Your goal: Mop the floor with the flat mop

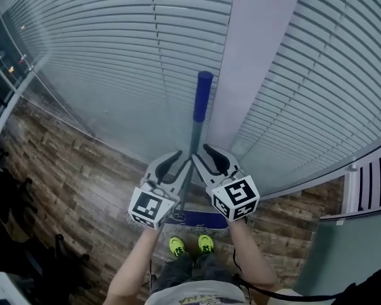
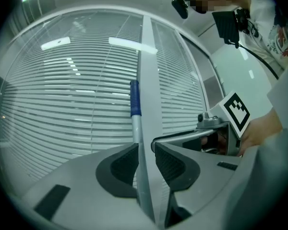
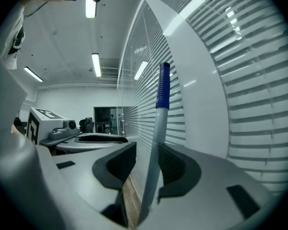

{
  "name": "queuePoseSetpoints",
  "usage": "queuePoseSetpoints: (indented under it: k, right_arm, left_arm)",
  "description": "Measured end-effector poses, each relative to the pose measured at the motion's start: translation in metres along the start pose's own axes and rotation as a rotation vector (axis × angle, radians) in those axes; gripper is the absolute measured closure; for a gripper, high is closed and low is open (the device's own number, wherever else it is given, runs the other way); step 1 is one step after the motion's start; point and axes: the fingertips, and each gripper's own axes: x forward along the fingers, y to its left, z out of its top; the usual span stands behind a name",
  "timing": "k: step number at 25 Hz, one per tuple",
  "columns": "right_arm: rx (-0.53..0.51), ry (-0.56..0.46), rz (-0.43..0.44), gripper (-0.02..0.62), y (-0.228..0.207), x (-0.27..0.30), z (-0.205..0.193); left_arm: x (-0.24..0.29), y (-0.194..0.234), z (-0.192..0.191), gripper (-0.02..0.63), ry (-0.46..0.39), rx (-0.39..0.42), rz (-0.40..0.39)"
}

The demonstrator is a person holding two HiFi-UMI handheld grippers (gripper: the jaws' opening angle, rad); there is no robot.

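Fingers (image 2: 122, 164) clamp flat mop handle (image 1: 195, 132) — near upright, blue grip (image 1: 203, 97) topmost.

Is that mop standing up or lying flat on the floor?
Standing up. Its handle rises between the left claw and right claw, blue grip on top; the mop head rests on the floor.

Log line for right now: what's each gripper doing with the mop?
left gripper: shut on mop handle | right gripper: shut on mop handle | mop head: on wood floor

Cool, dim light; ceiling strip lamps (image 3: 96, 64) glare at upper left; strong fisheye bending, dark vignetted corners.
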Motion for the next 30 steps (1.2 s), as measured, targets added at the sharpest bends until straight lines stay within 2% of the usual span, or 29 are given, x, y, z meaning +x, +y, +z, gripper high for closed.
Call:
queuePoseSetpoints:
  k: [7,10,13,20,24,30]
  right_arm:
    - [0.004,0.015,0.011,0.472,-0.017,0.014,0.009]
    - [0.021,-0.007,0.02,0.472,-0.024,0.018,0.014]
    - [0.019,-0.011,0.035,0.472,-0.026,0.023,0.019]
    - [0.002,-0.011,0.064,0.472,-0.028,0.04,0.029]
    - [-0.009,-0.021,0.084,0.472,-0.022,0.047,0.03]
    - [-0.004,-0.027,0.116,0.472,-0.005,0.044,0.048]
  left_arm:
    - [0.018,0.012,-0.01,0.512,0.037,-0.016,-0.005]
    - [0.026,0.011,-0.016,0.472,0.06,-0.002,-0.041]
    - [0.032,0.01,-0.023,0.466,0.082,-0.002,-0.048]
    - [0.048,0.01,-0.018,0.466,0.056,-0.03,-0.041]
    - [0.049,0.013,-0.023,0.468,0.061,-0.015,-0.041]
    - [0.032,0.018,-0.008,0.515,0.085,0.019,-0.02]
